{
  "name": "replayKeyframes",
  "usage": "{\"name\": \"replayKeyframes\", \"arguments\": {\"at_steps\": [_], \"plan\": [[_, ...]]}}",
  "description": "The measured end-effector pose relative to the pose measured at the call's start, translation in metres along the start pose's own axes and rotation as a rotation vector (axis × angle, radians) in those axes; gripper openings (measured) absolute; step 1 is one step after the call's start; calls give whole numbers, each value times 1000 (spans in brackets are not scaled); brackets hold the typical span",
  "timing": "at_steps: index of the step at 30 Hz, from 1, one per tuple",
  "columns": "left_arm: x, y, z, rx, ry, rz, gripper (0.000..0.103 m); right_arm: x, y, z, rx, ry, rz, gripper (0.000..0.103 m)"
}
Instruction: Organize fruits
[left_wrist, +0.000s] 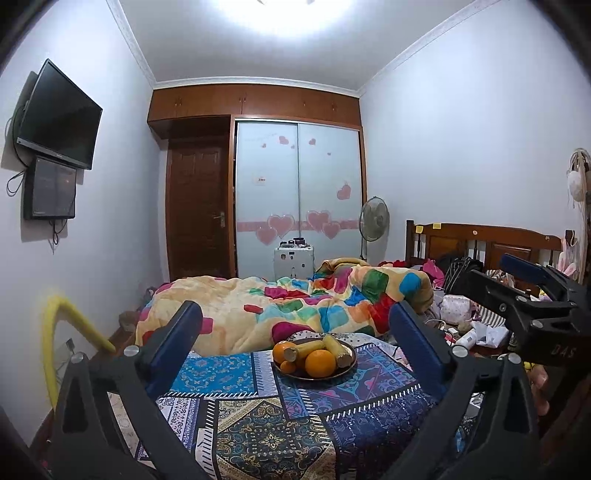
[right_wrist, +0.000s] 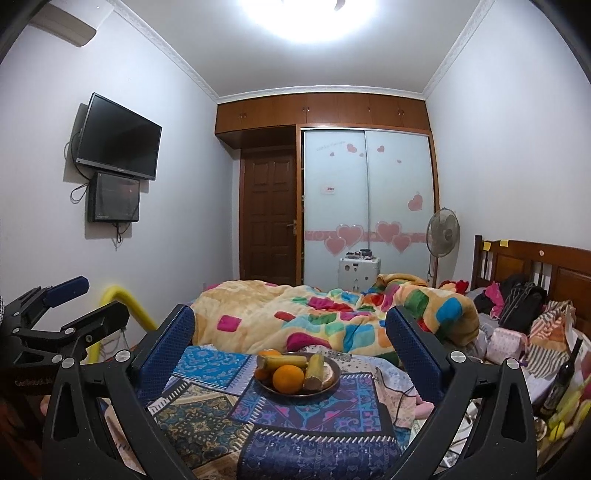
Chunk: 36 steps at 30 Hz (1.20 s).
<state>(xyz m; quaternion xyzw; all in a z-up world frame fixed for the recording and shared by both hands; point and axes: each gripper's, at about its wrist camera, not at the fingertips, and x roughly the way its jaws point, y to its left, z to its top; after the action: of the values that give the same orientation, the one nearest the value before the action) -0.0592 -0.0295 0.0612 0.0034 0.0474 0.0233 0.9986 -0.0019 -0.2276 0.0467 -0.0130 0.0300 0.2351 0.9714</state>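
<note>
A dark round plate (left_wrist: 349, 367) (right_wrist: 334, 384) sits on a patterned cloth over a table (left_wrist: 258, 424) (right_wrist: 314, 435). It holds oranges (left_wrist: 320, 363) (right_wrist: 288, 378) and short yellow-green cane pieces (left_wrist: 337, 350) (right_wrist: 314, 371). My left gripper (left_wrist: 295, 336) is open and empty, held back from the plate and above the cloth. My right gripper (right_wrist: 291, 332) is open and empty, also short of the plate. Each gripper shows at the edge of the other's view: the right one (left_wrist: 517, 280), the left one (right_wrist: 88, 299).
A bed with a colourful quilt (left_wrist: 295, 306) (right_wrist: 332, 314) lies just behind the table. Clutter, bags and a dark bottle (right_wrist: 563, 373) are on the right. A yellow padded rail (left_wrist: 55, 332) stands at the left. A wardrobe, door, fan and wall TV are beyond.
</note>
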Motion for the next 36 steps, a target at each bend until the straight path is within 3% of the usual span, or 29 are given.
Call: {"name": "replayKeyframes", "arguments": {"at_steps": [36], "plan": [[7, 1, -5, -11, 27, -22, 103, 0, 0, -2, 18, 20, 3, 103]]}}
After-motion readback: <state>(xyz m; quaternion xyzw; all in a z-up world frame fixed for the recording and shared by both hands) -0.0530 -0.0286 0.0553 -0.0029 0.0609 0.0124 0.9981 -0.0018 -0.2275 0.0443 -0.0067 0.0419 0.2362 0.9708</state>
